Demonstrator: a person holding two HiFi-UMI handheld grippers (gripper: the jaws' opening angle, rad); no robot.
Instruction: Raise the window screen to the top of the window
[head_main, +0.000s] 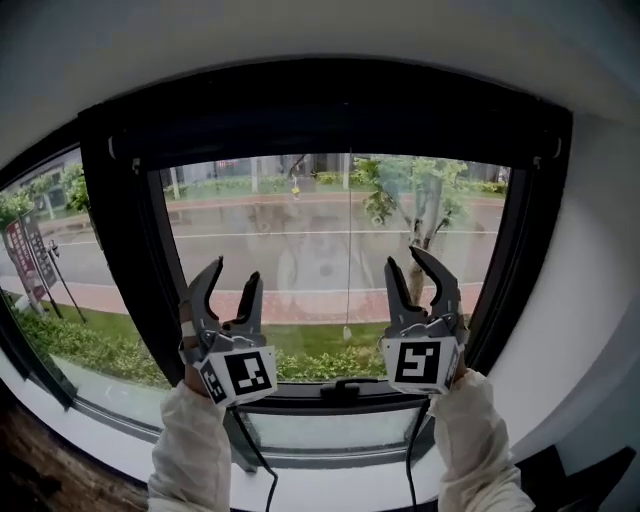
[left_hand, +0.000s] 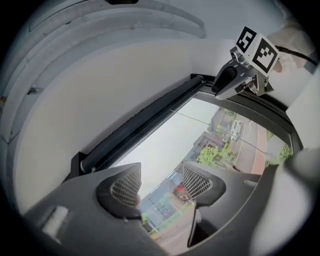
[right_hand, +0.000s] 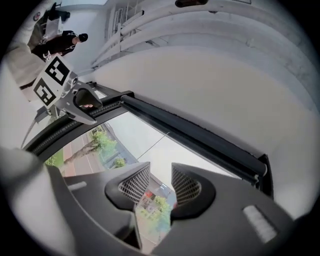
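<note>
Empty left gripper (head_main: 234, 272), jaws wide, and empty right gripper (head_main: 407, 258), jaws narrowly apart, point up toward the screen (head_main: 330, 135), rolled crosswise above, equally near both.

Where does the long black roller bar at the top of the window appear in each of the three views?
Head view: the long black roller bar lies horizontally across the window top.
Left gripper view: it runs diagonally from lower left to upper right.
Right gripper view: it runs diagonally from upper left to lower right.
Shared landmark: the thin cord hanging below the bar's middle.
</note>
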